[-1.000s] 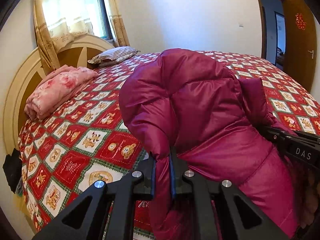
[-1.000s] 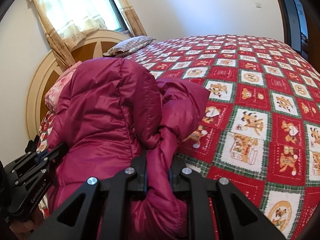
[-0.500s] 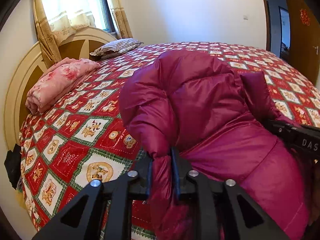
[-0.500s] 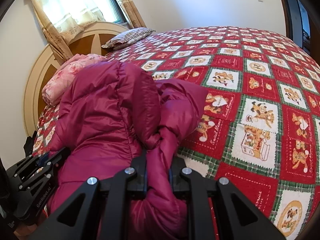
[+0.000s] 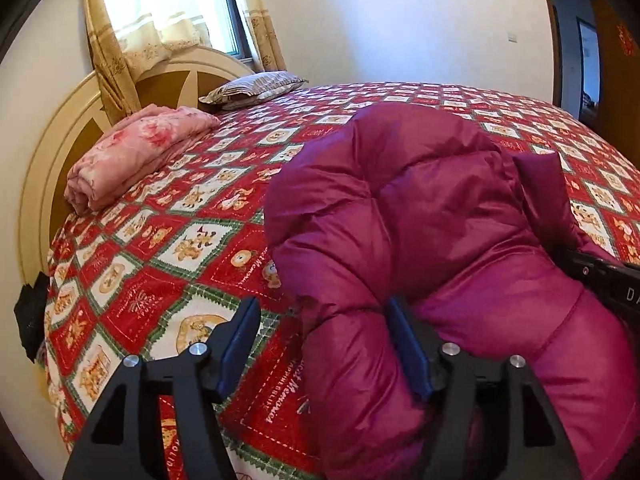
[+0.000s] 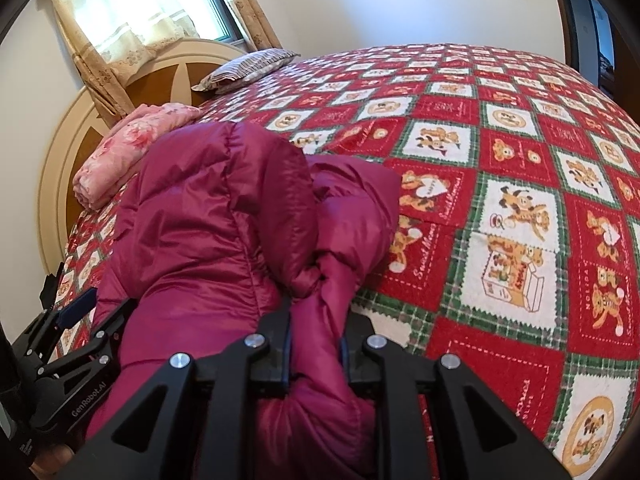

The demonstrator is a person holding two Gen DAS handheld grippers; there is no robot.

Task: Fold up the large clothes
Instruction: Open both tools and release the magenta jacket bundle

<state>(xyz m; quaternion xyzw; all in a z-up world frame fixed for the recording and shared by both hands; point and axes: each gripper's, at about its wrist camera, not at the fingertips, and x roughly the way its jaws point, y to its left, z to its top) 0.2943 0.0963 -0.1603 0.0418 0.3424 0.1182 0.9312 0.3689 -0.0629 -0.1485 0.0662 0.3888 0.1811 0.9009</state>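
Magenta down jacket (image 5: pixel 420 216) lies heaped on the bedspread (image 5: pixel 168 264) ahead of our fingers: our left gripper (image 5: pixel 324 344) has just spread apart, releasing its fold, while our right gripper (image 6: pixel 314 344) pinches its fold.

Puffy jacket (image 5: pixel 436 216) runs off the bottom edge in both views, lower part unseen. Right gripper (image 5: pixel 600 276) cut by the right edge in the left wrist view. Dark object (image 5: pixel 30 316) by the bed's (image 5: pixel 168 248) corner: cannot identify. Bedspread lettering mostly unreadable.
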